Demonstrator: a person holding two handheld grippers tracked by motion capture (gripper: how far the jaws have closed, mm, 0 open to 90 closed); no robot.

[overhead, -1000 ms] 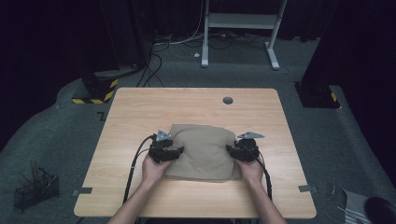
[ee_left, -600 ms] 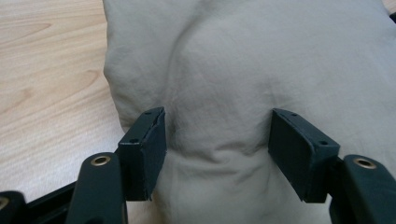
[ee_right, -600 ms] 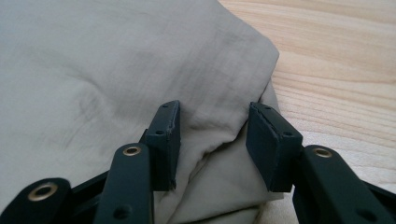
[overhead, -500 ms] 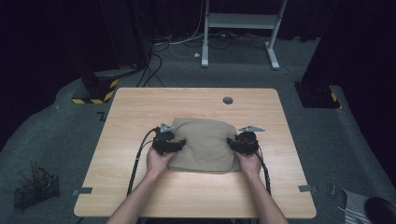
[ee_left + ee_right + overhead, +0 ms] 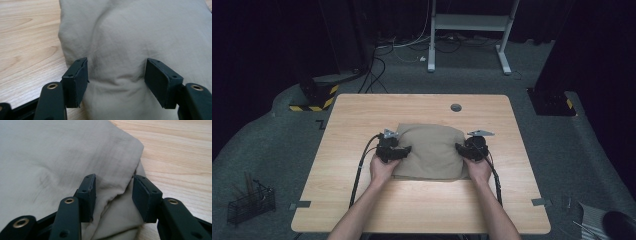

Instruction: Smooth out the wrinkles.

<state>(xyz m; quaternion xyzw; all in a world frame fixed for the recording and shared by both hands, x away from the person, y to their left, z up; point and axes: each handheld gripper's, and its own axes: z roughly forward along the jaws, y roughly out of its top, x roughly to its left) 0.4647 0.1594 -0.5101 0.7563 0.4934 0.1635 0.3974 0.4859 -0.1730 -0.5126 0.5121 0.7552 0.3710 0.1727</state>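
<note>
Resting on a pale wood-grain counter [image 5: 362, 200], a folded beige cloth [image 5: 432, 152] lies a little forward of the middle, with a person's two hands coming in from the near edge to either side of it. The left gripper [image 5: 399, 152] sits at the cloth's left edge; in the left gripper view its jaws stand wide apart over a bunched fold of the fabric [image 5: 117, 50], the pads pressing into the cloth without pinching it tight. The right gripper [image 5: 463, 149] sits at the right edge; in the right gripper view its jaws straddle the folded corner of the cloth [image 5: 117, 192], fabric lying between the pads with a gap at each side, so no firm hold can be told. No brand, label or writing can be read on the cloth, the grippers or the counter. Farther along the counter a small round dark grommet [image 5: 456, 107] sits near the far edge. Beyond it lies grey carpet [image 5: 562, 150], with a yellow-and-black striped block [image 5: 314, 95] at the left, a white desk frame [image 5: 469, 30] and loose cables [image 5: 402, 47] at the back, and a wire basket [image 5: 249, 202] at the near left in a dark room.
</note>
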